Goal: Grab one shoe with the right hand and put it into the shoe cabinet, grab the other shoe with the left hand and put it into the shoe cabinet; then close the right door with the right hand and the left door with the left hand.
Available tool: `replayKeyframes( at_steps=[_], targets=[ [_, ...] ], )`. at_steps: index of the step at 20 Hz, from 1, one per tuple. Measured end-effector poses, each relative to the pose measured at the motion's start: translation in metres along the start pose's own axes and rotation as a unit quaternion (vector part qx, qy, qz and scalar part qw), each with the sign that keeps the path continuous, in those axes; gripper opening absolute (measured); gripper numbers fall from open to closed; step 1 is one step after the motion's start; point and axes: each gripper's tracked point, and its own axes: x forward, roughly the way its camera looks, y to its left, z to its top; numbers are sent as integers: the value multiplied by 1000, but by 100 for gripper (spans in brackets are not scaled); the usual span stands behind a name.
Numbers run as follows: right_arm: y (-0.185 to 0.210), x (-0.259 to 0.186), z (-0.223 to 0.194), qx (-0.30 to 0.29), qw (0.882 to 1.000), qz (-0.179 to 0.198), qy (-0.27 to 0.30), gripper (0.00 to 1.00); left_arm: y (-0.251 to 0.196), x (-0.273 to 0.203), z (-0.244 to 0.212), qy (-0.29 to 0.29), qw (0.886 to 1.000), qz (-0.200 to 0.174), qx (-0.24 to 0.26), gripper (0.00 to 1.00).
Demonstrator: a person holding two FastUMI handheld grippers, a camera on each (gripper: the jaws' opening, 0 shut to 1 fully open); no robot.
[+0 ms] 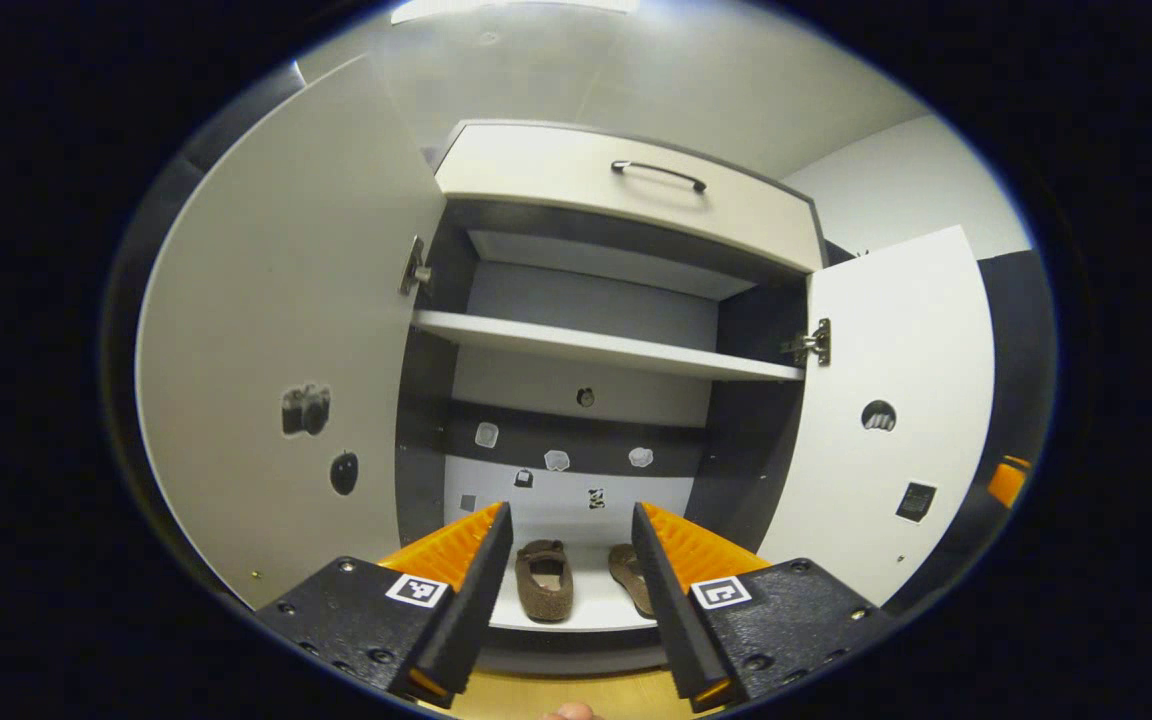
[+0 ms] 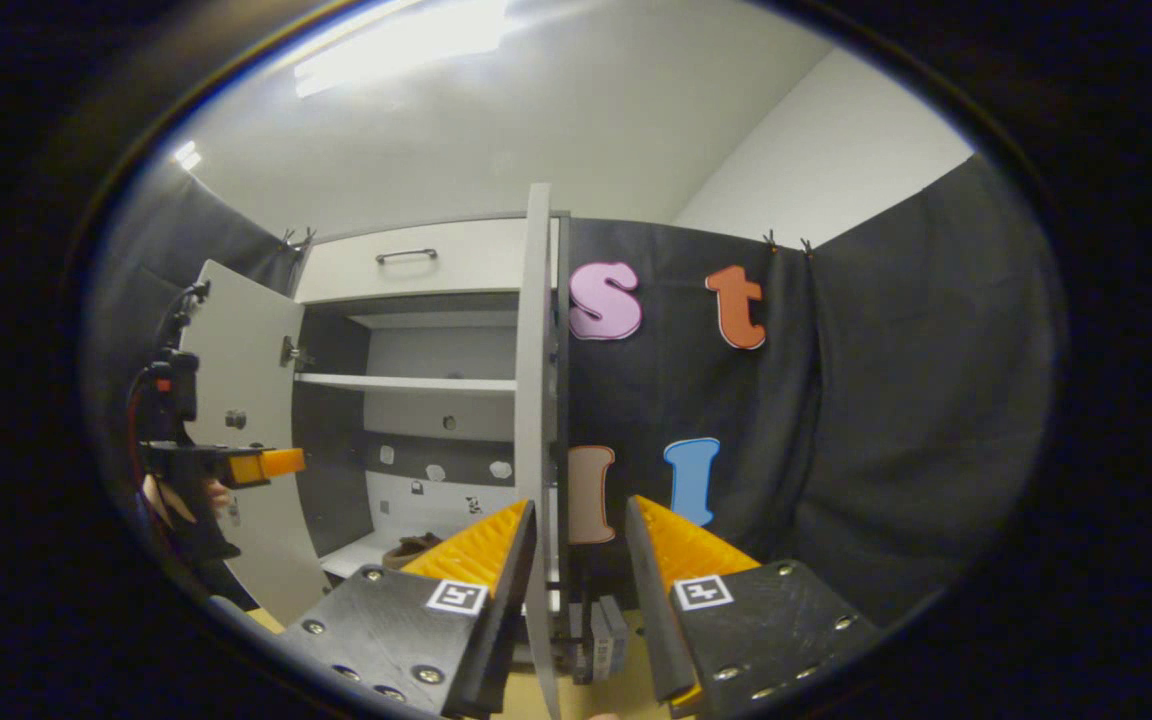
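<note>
Inside cabinet (image 1: 626, 200): both shoes (image 1: 544, 580) | doors ajar | left tool (image 1: 572, 560), right tool (image 2: 581, 560) released, empty

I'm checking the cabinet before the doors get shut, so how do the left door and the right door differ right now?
The left door carries two dark marks on its inner face, low down; the right door has a round one and a square one. In the right gripper view, the right door stands edge-on between that gripper's open jaws, while the left door shows its face farther off. Both are pale and swung open, with the two shoes inside.
</note>
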Motion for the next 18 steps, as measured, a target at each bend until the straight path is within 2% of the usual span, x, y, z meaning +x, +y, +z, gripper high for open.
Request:
replayKeyframes(
  at_steps=[1,2,3,4,5,6,7,8,10,11,14,15,17,18],
  targets=[
    [-5,4,-7,1,1000,-4,7,59,-1,-8,7,-6,1000,2,5,80],
    [-10,7,-13,3,1000,-5,15,59,-1,-14,15,-12,1000,5,11,85],
    [-14,9,-19,5,1000,-5,22,68,-3,-21,20,-16,1000,6,17,80],
    [-18,12,-34,7,1000,-5,28,70,-4,-28,24,-18,1000,6,21,80],
    [-20,14,-40,9,999,-3,32,82,-7,-34,25,-15,1000,3,24,81],
    [-21,16,-44,10,999,-3,36,87,-10,-41,26,-12,1000,-1,23,88],
    [-21,17,-48,10,999,-1,40,98,-10,-44,29,-13,1000,-2,22,98],
    [-21,19,-51,11,999,2,43,98,-9,-47,32,-15,1000,1,21,91],
    [-17,22,-52,16,999,12,45,98,1,-53,35,-19,999,16,26,91],
    [-13,23,-54,20,999,19,47,98,5,-56,36,-21,999,24,28,99],
    [-12,25,-55,23,998,24,51,98,18,-64,40,-23,998,42,26,91],
    [-11,26,-55,25,998,29,54,98,22,-67,39,-22,998,48,25,95],
    [-6,26,-56,28,997,39,57,98,28,-70,41,-23,998,59,25,95],
    [-4,26,-56,26,997,43,57,93,30,-72,43,-25,997,63,24,95]
  ],
)
